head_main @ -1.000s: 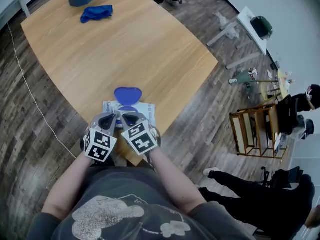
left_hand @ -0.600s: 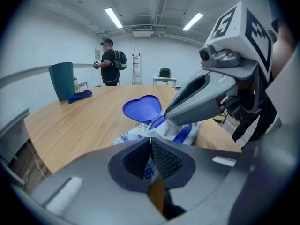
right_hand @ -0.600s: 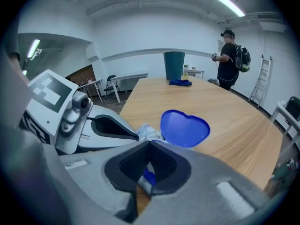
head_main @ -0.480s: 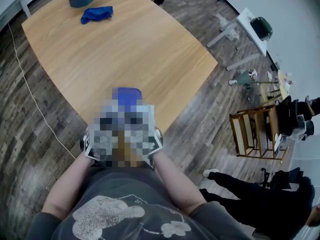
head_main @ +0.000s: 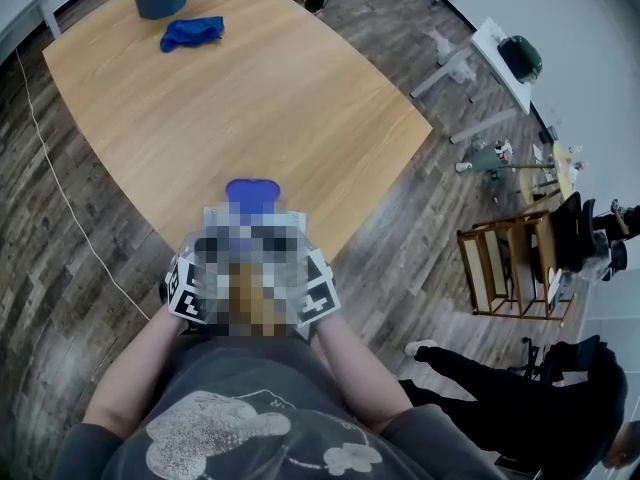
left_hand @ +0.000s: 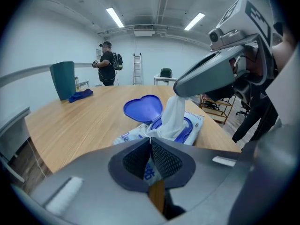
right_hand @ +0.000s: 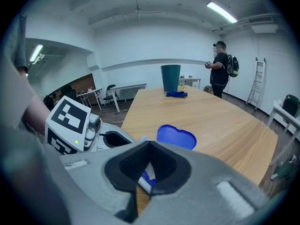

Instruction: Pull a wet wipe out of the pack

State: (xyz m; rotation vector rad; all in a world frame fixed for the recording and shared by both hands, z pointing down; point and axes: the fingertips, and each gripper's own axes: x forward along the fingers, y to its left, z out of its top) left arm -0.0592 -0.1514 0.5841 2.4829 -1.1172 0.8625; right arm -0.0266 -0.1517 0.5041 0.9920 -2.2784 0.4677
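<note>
**Right gripper climbs with the wipe while the left pins the pack**

Since a second ago the right gripper [left_hand: 181, 91] has risen off the pack. In the head view its marker cube now sits larger and further to the lower right, while the left one has kept its place.

Nearest in the left gripper view, the left gripper [left_hand: 150, 140] has its jaws pressed together on the near edge of the pack [left_hand: 132, 134], holding it flat on the table [left_hand: 93, 116] close to the table's near edge. Just beyond, the wet wipe [left_hand: 174, 116] stands up out of the blue-rimmed opening as a twisted white column. Its top is pinched between the closed jaws of the right gripper and its foot is still down in the opening. The right gripper view shows those jaws meeting with a sliver of white between them. Behind the opening the heart-shaped lid [left_hand: 143, 108] is flipped fully back.

The step in hand looks like the draw itself, roughly midway. Next, the right gripper should keep lifting, up and a little away, until the tail comes free, with the left keeping the pack down so that it does not rise too.

Far across the table lie a blue cloth [left_hand: 79, 96] and a teal bin [left_hand: 63, 79], with a person [left_hand: 107, 64] standing beyond
</note>
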